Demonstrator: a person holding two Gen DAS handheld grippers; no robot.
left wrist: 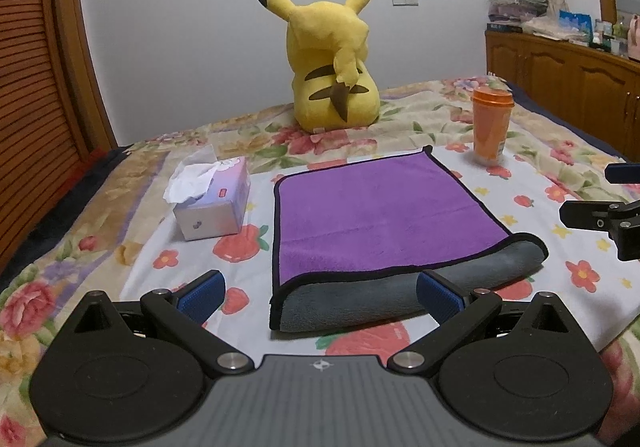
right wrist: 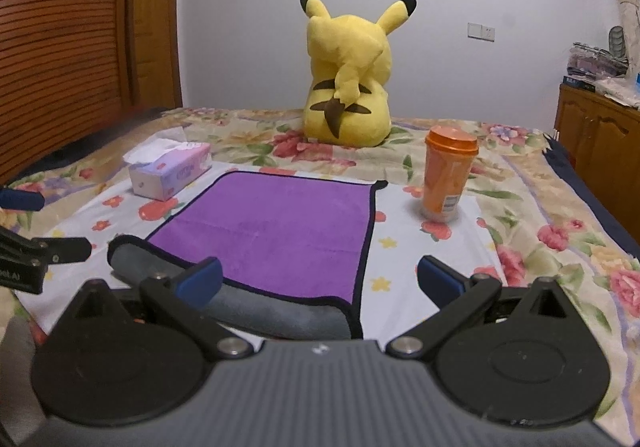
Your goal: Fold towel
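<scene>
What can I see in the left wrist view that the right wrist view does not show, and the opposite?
Only the left wrist view: the left tongs whole, open over the towel's near grey fold; bottles on the cabinet.
Only the right wrist view: the right tongs whole, open; the cup's label.
Both: purple towel folded once, tissue box, yellow plush, flowered bedspread.

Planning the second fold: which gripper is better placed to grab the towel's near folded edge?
Probably the left gripper: open, it frames the purple towel's grey fold. The right gripper sits toward its right corner.
</scene>
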